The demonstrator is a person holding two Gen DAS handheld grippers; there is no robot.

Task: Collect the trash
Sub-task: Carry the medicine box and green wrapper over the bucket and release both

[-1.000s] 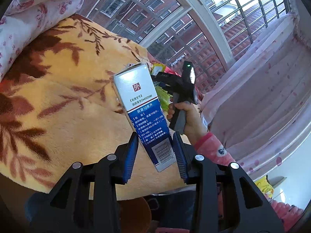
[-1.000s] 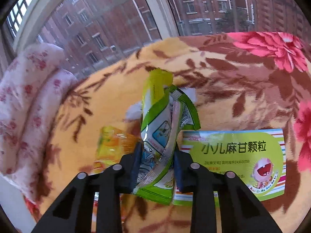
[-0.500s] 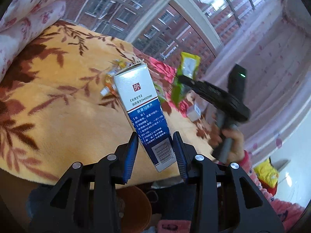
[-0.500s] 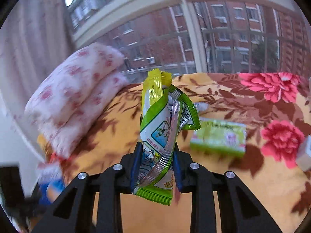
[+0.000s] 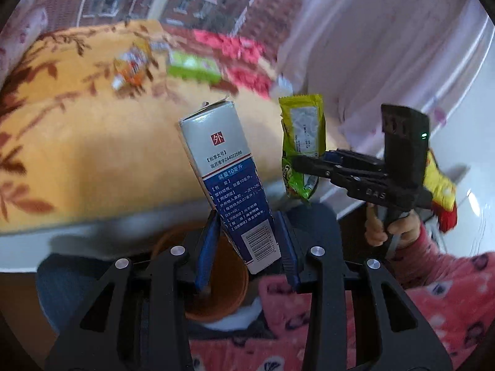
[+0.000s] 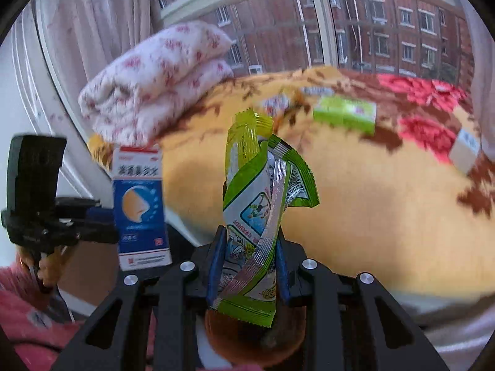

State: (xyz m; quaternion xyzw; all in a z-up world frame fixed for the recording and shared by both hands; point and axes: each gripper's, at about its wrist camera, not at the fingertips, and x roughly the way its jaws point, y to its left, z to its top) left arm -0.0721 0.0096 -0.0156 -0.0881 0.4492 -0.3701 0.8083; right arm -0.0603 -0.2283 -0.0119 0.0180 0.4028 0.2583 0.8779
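Note:
My left gripper (image 5: 247, 247) is shut on a blue and white medicine box (image 5: 229, 185), held upright over a brown bin (image 5: 216, 290). My right gripper (image 6: 247, 266) is shut on a crumpled green snack wrapper (image 6: 263, 216), above the same brown bin (image 6: 247, 340). The right gripper with the wrapper (image 5: 301, 148) shows in the left wrist view, right of the box. The left gripper with the box (image 6: 140, 204) shows at the left of the right wrist view.
On the orange floral blanket (image 6: 371, 201) lie a green box (image 6: 345, 114), an orange wrapper (image 5: 133, 65) and a small white box (image 6: 465, 150). A folded pink floral quilt (image 6: 154, 74) lies by the window. A yellow and red bag (image 5: 439, 191) is on the floor.
Both grippers have drawn back from the bed with their items. They now hang near each other over the brown bin, and the bed litter looks farther away.

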